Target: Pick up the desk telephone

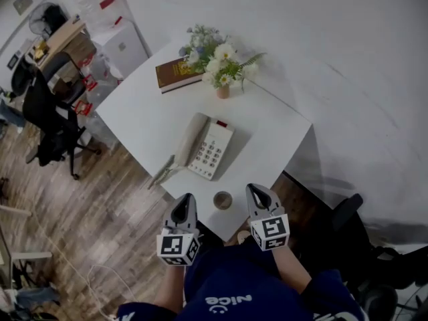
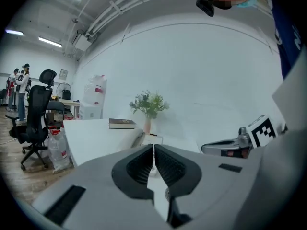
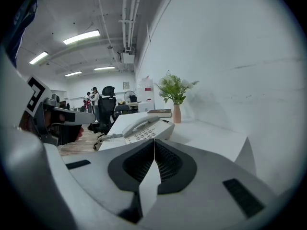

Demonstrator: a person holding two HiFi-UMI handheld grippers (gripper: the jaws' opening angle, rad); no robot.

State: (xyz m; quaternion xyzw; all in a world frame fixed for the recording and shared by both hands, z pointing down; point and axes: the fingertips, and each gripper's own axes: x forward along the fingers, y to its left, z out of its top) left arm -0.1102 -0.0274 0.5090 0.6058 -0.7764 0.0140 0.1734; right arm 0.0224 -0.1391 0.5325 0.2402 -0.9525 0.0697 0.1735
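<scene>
1. Task status: not started, by the look of it. The telephone is sitting flat on the white surface, near its middle, with the handset resting in the cradle on its left side. The coiled cord is trailing off toward the near-left edge.
2. Left tool: jaws are closed tip to tip, with nothing between them. It is hovering at the near edge of the surface, well short of the phone.
3. Right tool: same, jaws are pressed together and empty. It is also hovering at the near edge and pointing toward the phone, which is filling the middle of the right gripper view just beyond the jaws.
4. Left to do, as I'm judging it: open the jaws, close the gap, grip, lift. Nothing is touching the phone.
5. Clutter to watch:
   - A small round object is lying between the two tools near the edge; I can't tell what it is.
   - A brown book and a vase of flowers are standing at the far side, well apart from the phone.
6. Writing:
   - Print on the person's dark top is reading like "NICE", upside down in the head view.
   - The book cover is showing gold lettering, too small to read.
   - Keypad markings are too small as well.
   - No brand is showing on the phone.
   - The cubes on both tools are carrying only black-and-white square markers.
</scene>
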